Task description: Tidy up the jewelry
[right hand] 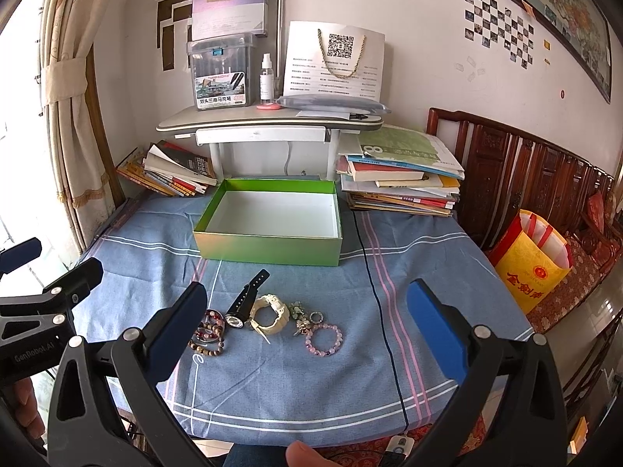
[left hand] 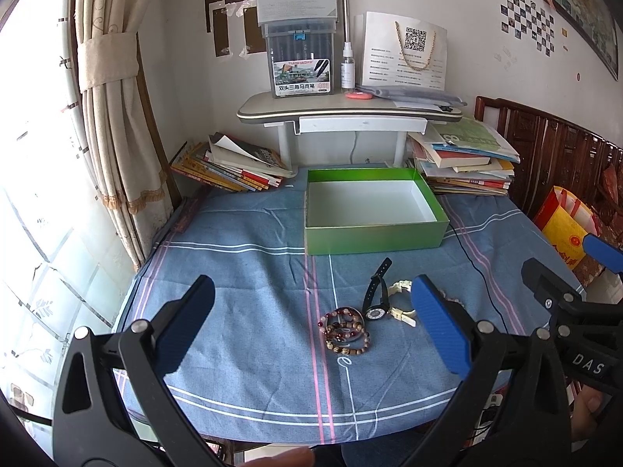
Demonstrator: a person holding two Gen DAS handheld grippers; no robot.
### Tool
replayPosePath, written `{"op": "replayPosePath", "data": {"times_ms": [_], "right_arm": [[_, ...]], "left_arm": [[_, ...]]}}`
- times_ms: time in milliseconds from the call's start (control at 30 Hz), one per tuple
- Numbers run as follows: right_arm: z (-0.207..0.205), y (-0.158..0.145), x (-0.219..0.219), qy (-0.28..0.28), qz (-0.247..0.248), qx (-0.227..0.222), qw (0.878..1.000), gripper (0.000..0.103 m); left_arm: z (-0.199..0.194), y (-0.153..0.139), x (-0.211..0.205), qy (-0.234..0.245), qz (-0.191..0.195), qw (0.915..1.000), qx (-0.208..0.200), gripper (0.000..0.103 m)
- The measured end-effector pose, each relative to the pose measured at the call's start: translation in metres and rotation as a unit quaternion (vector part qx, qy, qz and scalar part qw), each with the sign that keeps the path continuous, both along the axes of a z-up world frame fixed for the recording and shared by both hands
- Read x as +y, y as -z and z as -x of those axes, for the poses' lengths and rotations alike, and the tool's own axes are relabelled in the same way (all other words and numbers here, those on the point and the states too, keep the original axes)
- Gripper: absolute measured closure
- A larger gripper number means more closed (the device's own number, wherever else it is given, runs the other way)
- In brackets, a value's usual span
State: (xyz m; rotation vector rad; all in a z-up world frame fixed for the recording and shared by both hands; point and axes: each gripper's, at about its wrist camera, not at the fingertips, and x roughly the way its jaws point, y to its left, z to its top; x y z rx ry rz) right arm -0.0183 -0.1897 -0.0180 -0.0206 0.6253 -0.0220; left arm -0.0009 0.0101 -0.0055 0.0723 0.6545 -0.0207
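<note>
An open green box point(left hand: 373, 229) point(right hand: 268, 247) with a white inside stands empty at the back of the blue cloth. In front of it lie a black watch point(right hand: 243, 305) point(left hand: 375, 295), a cream watch point(right hand: 270, 313) point(left hand: 401, 299), brown and red bead bracelets point(left hand: 346, 330) point(right hand: 208, 334), a pink bead bracelet point(right hand: 323, 340) and a charm cluster point(right hand: 301, 315). My left gripper point(left hand: 311, 323) is open and empty, near the bead bracelets. My right gripper point(right hand: 307, 327) is open and empty, framing the jewelry.
Book stacks point(right hand: 401, 179) point(right hand: 167, 173) flank a small raised desk point(right hand: 268, 120) at the back. A black cable point(right hand: 379, 311) runs across the cloth on the right. A yellow bag point(right hand: 533, 260) and a wooden bench point(right hand: 525, 171) stand to the right. A curtain point(left hand: 113, 89) hangs on the left.
</note>
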Motion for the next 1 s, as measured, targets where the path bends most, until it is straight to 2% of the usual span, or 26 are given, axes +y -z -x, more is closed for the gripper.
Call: {"op": "replayPosePath", "data": {"times_ms": [1000], "right_arm": [[-0.0034, 0.0022, -0.0001, -0.006, 0.001, 0.002, 1.0, 0.003]], "left_arm": [[0.0026, 0.0013, -0.0031, 0.0, -0.004, 1.0, 0.001, 0.004]]}}
